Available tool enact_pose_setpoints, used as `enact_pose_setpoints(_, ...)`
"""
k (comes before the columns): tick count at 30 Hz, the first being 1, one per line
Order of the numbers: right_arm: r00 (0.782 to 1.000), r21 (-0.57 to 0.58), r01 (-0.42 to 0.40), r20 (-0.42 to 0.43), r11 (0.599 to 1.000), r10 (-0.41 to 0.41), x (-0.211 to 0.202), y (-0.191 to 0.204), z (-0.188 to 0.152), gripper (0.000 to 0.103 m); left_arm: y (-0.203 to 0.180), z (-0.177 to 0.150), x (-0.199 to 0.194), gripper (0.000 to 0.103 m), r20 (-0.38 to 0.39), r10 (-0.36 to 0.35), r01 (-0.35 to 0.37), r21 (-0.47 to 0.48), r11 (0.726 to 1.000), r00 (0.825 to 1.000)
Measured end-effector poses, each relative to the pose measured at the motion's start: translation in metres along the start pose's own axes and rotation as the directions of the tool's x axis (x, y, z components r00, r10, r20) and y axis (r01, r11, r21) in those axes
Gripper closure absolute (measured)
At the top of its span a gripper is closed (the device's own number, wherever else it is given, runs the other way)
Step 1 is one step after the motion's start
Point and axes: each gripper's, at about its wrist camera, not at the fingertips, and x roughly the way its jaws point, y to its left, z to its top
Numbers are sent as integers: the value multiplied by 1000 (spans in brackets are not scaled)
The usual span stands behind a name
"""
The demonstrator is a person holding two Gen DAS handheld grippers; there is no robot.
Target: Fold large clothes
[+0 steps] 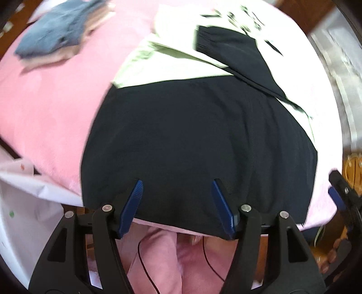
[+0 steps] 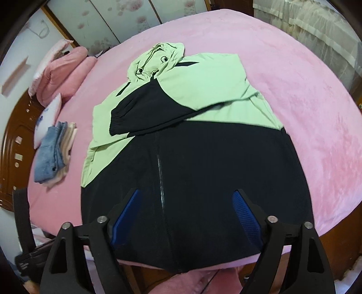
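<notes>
pink bed (image 2: 294, 67), floral wall panels (image 2: 95, 20), curtains (image 2: 305, 22)

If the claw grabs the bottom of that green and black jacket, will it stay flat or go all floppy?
Probably floppy: the jacket is thin cloth lying flat on the pink bed, and its sleeve already lies folded over. It likely droops and drags. The smooth fabric might slip from the claw.
</notes>
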Motion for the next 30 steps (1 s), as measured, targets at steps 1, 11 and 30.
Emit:
enact_pose_setpoints(1, 1000, 4, -8, -2, 1000, 8, 4, -3, -3, 17, 6, -7, 2, 43, 8, 5, -5, -3, 1000, 1000)
enact_pose_setpoints(11, 998, 88, -51, -43, 995, 54, 29, -84, -72, 17, 70, -49, 47, 43, -20, 86, -88, -142, 986, 996)
enact_pose_setpoints(30, 987, 276, 131, -122, 952, -100, -23, -261, -78, 17, 55, -53, 3, 43, -166, 139, -152, -66, 986, 976)
